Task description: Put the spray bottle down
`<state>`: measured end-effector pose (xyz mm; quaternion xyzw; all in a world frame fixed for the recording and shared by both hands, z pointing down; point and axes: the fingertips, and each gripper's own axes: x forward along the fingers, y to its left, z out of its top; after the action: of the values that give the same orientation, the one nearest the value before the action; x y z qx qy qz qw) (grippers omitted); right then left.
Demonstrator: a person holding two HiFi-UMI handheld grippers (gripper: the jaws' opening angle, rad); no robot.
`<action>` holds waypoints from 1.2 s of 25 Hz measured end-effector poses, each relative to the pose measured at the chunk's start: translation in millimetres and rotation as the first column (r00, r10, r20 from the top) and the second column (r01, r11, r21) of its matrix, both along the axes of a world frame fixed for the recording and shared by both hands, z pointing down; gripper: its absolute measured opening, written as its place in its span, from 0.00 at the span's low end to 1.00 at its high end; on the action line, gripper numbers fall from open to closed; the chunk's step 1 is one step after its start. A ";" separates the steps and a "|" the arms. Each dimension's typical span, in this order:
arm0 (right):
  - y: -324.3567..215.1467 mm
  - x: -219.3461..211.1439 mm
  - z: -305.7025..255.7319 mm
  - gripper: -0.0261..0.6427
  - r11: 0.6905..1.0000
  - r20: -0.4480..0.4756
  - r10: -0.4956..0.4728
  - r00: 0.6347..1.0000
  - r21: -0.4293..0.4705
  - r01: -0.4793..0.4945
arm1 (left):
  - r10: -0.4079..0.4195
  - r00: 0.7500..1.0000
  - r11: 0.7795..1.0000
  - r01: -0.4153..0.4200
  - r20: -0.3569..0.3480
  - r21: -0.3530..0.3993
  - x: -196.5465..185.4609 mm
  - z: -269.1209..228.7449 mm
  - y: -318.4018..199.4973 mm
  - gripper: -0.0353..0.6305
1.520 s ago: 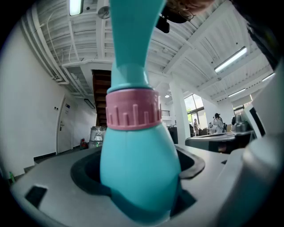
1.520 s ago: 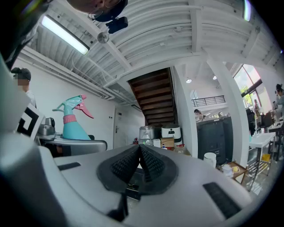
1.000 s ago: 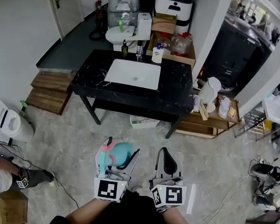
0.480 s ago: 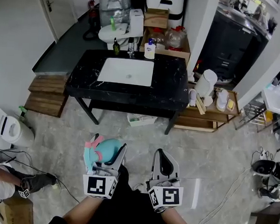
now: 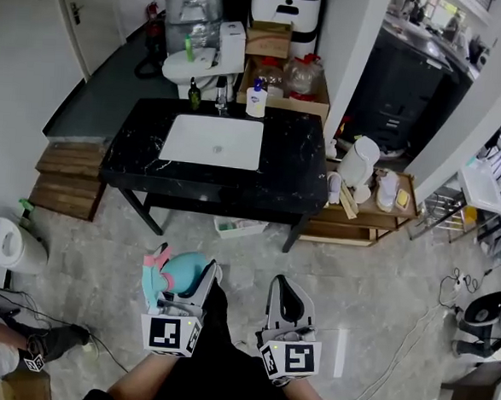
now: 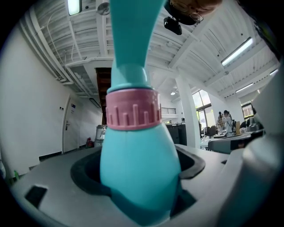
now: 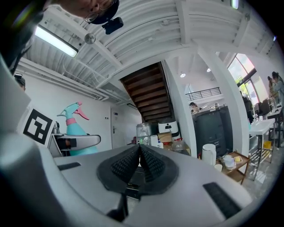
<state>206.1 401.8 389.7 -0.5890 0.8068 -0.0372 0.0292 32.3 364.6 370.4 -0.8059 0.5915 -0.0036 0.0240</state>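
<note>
Black table (image 5: 297,169), inset white sink (image 5: 212,141), perhaps three bottles (image 5: 257,100) at rear

The right gripper (image 7: 140,150) has its jaws pressed together, the spray bottle (image 7: 75,130) to their left.

Bare floor (image 5: 382,272) lies open up to the black counter (image 5: 295,168), whose back edge bottles (image 5: 256,99) crowd.

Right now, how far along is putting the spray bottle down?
Nothing looks done yet. In hand: the teal spray bottle is clamped in the left gripper, off any surface; the right gripper is shut and empty. Left to do: carry it to a surface, perhaps the black sink table ahead across the floor, set it down and open the jaws.
</note>
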 end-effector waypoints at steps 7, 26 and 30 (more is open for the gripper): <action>-86.9 -3.4 -0.9 0.06 0.999 -0.010 0.033 0.999 0.014 -0.033 | 0.037 0.999 0.999 -0.037 0.008 0.000 -8.0 8.1 -86.0 0.69; -326.8 -66.1 -23.8 0.06 1.000 -0.069 0.017 0.997 -0.012 -0.018 | 0.043 0.998 0.998 -0.044 -0.036 -0.052 -66.0 9.1 -308.8 0.69; -360.2 -78.5 -27.5 0.06 0.999 -0.092 0.027 0.995 -0.015 -0.029 | 0.053 0.996 0.997 -0.057 -0.067 -0.061 -75.2 10.5 -341.5 0.69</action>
<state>127.6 41.6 362.1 -0.6016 0.7985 -0.0161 -0.0123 -42.9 23.0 380.9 -0.8219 0.5693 0.0049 -0.0208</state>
